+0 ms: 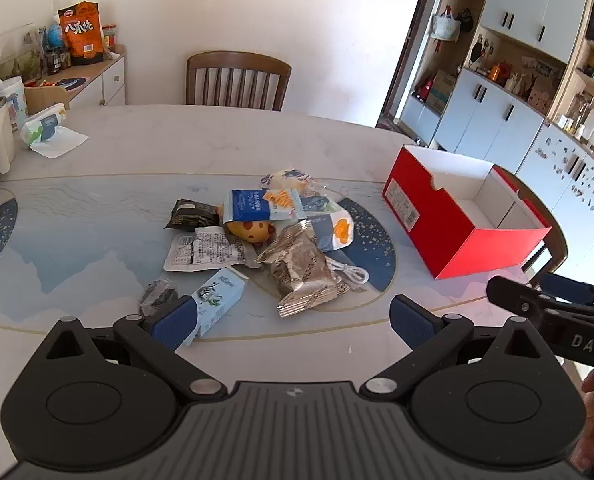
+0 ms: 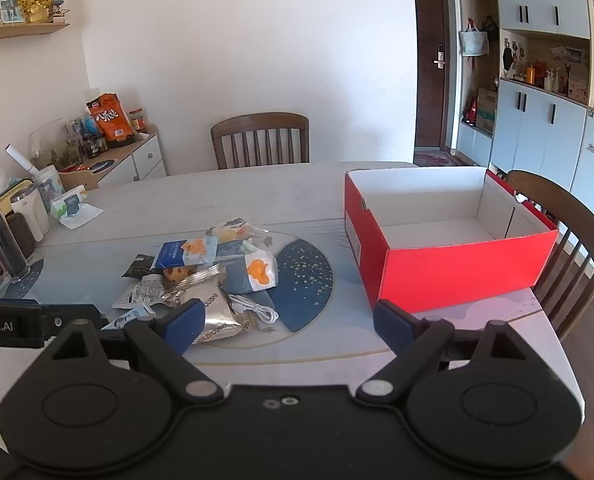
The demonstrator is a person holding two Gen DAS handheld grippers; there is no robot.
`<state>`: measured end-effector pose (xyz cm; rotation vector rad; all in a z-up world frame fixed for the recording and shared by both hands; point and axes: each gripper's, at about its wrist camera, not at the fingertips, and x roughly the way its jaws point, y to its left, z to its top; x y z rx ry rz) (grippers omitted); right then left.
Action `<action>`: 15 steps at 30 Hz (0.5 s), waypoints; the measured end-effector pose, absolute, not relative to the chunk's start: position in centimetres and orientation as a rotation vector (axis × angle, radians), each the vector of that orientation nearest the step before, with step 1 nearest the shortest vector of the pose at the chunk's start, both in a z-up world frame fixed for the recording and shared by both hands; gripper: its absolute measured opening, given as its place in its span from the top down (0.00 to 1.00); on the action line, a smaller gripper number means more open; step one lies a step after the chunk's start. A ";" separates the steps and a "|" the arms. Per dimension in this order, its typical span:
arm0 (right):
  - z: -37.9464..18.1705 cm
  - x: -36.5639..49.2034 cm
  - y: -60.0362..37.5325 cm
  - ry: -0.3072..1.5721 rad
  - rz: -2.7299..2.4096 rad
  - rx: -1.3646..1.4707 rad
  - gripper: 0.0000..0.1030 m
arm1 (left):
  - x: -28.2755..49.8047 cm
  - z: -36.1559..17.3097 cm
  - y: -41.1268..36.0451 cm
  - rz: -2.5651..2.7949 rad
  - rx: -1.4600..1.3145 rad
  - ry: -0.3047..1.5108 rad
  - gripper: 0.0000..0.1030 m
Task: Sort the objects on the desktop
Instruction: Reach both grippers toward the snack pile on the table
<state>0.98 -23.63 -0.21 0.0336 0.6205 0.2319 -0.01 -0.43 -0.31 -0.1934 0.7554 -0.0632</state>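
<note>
A pile of snack packets lies mid-table: a silver foil packet [image 1: 303, 270], a yellow spotted toy [image 1: 249, 232], a blue-and-white packet [image 1: 257, 205], a small light-blue carton [image 1: 217, 300], a white cable [image 1: 351, 272]. The pile also shows in the right wrist view, with the silver packet [image 2: 213, 312] nearest. An open red box [image 1: 465, 216] with a white inside stands to the right and looks empty [image 2: 449, 236]. My left gripper [image 1: 293, 320] is open and empty, just short of the pile. My right gripper [image 2: 285, 320] is open and empty, between pile and box.
The oval table [image 1: 137, 152] has wooden chairs at the far side [image 1: 237, 80] and right end [image 2: 569, 232]. Cups, a jar and a tissue pack [image 1: 45, 126] crowd the left edge. A side cabinet [image 1: 93, 72] holds an orange snack bag. Cupboards line the right wall.
</note>
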 end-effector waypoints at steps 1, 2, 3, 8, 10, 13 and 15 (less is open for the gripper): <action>-0.3 1.0 -23.7 0.620 0.235 0.034 0.12 | -0.1 -0.2 -0.5 -0.068 -0.197 0.747 0.00; -0.2 1.0 -23.7 0.620 0.239 0.034 0.12 | -0.2 -0.1 -0.5 -0.072 -0.200 0.734 0.00; -0.3 1.0 -23.7 0.619 0.243 0.034 0.12 | -0.4 0.1 -0.5 -0.074 -0.202 0.720 0.00; -0.5 1.2 -24.0 0.616 0.262 0.030 0.12 | -0.5 0.5 -1.0 -0.055 -0.182 0.695 0.00; -0.5 1.2 -24.0 0.613 0.271 0.028 0.12 | -0.4 0.5 -1.2 -0.051 -0.184 0.694 0.00; -0.5 1.2 -24.1 0.605 0.288 0.022 0.12 | -0.5 0.7 -1.5 -0.044 -0.175 0.686 0.00; -0.5 1.2 -24.0 0.601 0.305 0.015 0.12 | -0.3 0.7 -1.8 -0.028 -0.159 0.682 0.00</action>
